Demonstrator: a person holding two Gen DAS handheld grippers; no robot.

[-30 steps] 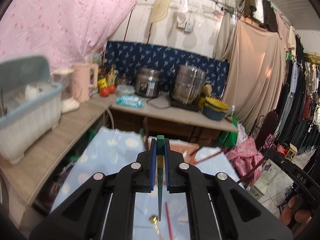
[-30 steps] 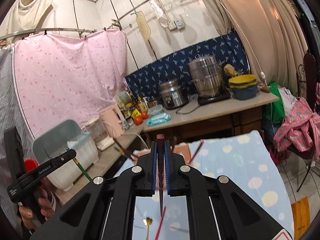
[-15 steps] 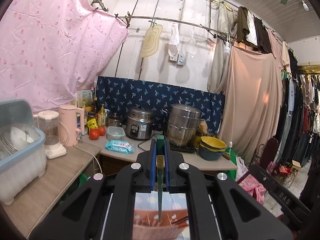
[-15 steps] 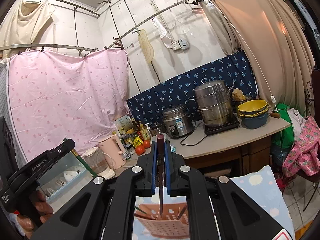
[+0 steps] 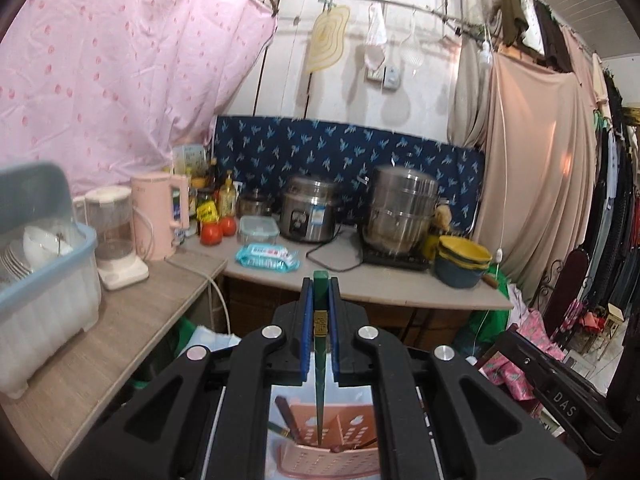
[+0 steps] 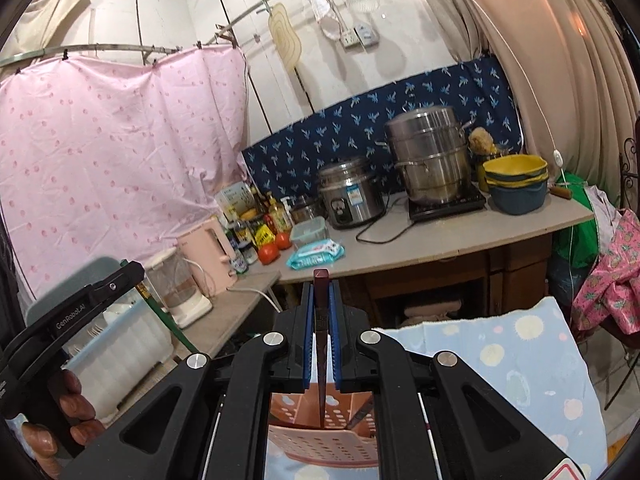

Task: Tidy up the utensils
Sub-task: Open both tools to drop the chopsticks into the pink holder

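- While both chopsticks hang point-down, the pink perforated holder [image 5: 328,454] now sits right under them; a second ago the views showed the blue spotted cloth [image 6: 532,360] with loose utensils lying on it.
- Green chopstick [image 5: 320,344]: clenched between the left tongs [image 5: 320,336], upright, tip at or just inside the holder's rim. Can't tell if it touches the bottom.
- Dark red chopstick [image 6: 321,344]: clenched in the right tongs [image 6: 321,336], also vertical, tip over the holder [image 6: 320,440] near its divider.
- Change: both tongs went from above the cloth to above the holder, cameras tilted up; half a second ago the holder was already under both tips, now a bit closer.
- Holder already has a brown stick [image 5: 286,414] and another dark utensil leaning in its compartments, so part of the sorting looks done.
- Judgement: this is the drop-in step. Next is lowering a little and letting go; the risk is a tip catching the divider or rim and tipping the light holder.
- Left handset [image 6: 68,312] and the hand [image 6: 68,408] gripping it show in the right view, close beside the right tongs.
- Beyond: worktop [image 5: 400,292] with pots, kettle and dish rack, not involved.
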